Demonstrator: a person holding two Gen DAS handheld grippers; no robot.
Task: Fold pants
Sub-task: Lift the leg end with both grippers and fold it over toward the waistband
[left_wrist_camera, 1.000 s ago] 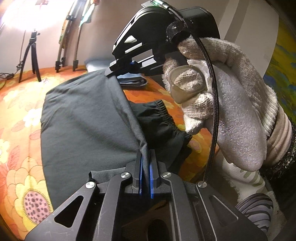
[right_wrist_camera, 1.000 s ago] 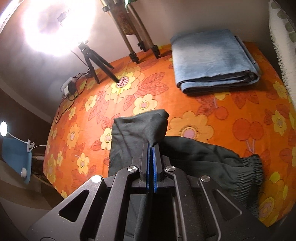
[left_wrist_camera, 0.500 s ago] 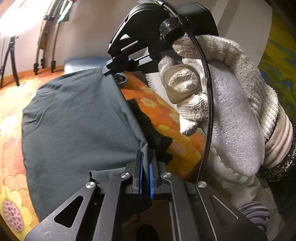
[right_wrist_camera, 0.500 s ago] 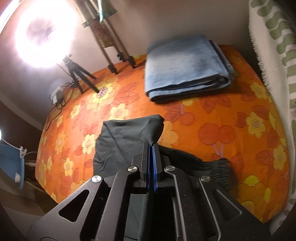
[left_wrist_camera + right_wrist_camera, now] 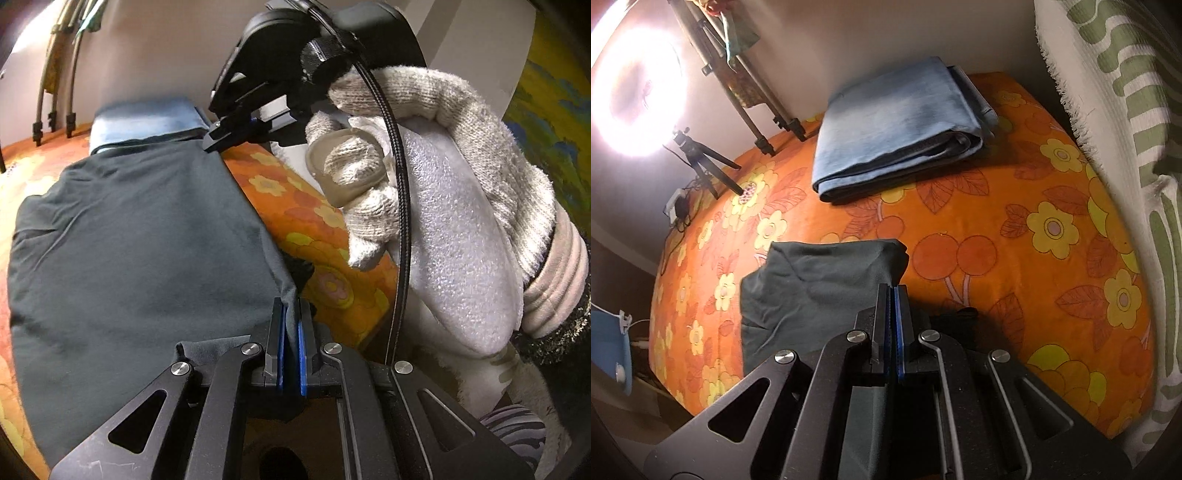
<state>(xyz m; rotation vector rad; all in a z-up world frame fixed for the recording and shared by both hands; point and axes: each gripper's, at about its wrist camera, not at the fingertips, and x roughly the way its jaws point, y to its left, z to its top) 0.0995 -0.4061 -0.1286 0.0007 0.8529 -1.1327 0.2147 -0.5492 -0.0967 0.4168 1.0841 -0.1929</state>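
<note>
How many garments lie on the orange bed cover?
2: the dark pants near the front, pinched by both grippers, and folded blue jeans at the far edge by the wall. Others may be hidden.

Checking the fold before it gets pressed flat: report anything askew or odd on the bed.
Little stands out. The dark pants, pinched by the left gripper and right gripper, show slight creases near their left edge, and a dark scrap of fabric pokes out beside the right gripper. The folded blue jeans look tidy.

The dark pants [image 5: 140, 236] have been drawn over their elastic waistband; folded jeans [image 5: 897, 125] now loom nearer.
</note>
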